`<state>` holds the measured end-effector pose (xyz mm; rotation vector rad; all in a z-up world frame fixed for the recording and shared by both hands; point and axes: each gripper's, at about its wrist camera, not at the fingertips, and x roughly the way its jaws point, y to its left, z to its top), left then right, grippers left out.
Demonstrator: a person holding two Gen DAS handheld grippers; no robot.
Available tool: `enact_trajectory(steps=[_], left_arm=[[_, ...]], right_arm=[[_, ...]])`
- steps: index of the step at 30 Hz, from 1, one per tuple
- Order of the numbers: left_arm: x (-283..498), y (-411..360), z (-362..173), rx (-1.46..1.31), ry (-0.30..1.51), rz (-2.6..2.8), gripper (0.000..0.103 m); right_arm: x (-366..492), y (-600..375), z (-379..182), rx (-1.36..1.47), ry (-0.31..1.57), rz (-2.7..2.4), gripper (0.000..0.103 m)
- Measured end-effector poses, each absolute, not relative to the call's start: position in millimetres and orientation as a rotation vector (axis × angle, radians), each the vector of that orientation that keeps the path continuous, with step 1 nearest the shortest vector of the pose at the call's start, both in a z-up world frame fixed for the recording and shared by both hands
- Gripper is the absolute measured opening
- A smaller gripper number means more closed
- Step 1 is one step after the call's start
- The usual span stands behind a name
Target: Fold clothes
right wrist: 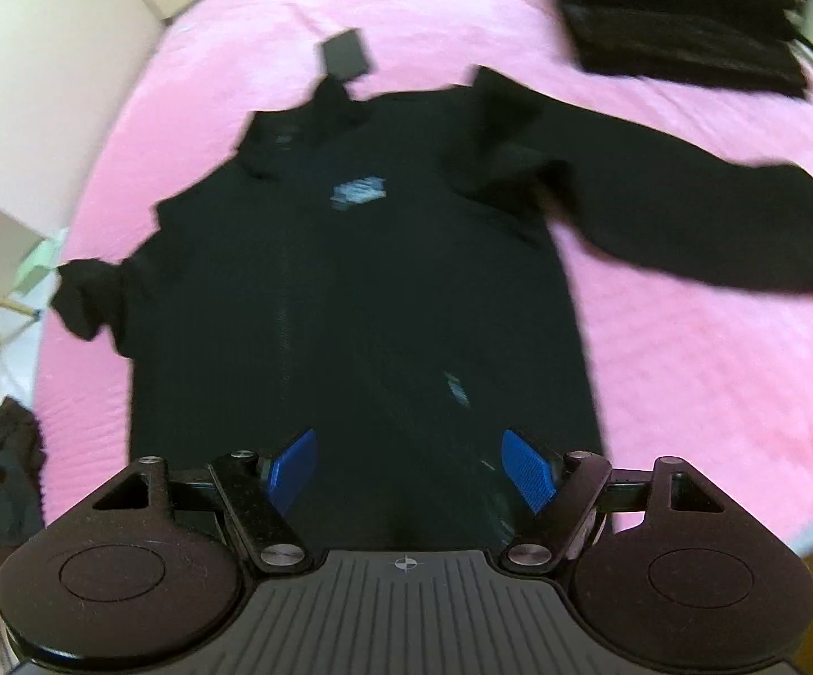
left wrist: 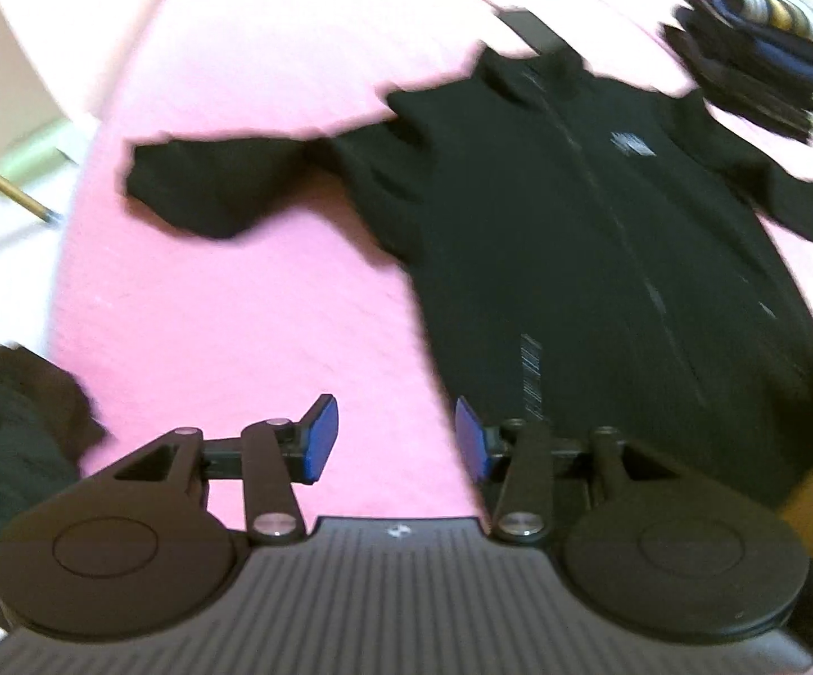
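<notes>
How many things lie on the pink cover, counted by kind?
Spread black jacket: 1
Stack of folded clothes: 1
Small black card-like item beside the collar: 1
Crumpled dark garment at the cover's edge: 1
Total: 4
</notes>
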<state>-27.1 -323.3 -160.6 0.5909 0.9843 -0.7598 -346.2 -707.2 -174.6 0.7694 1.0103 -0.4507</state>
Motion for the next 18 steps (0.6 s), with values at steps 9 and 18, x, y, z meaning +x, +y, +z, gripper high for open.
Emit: enact_trajectory(steps=[9, 18], left_arm=[[48.3, -327.8, -162.5, 0.747, 0.806, -0.754, 0.063], [209.6, -358.8, -231.4, 0.879, 0.697, -0.997, 0.063]], right_arm=[[-201.4, -652.8, -178.4, 0.709, 0.979, -0.229, 0.079], [-25.3, -588.7, -228.7, 0.693, 0.942, -0.198, 0.080]])
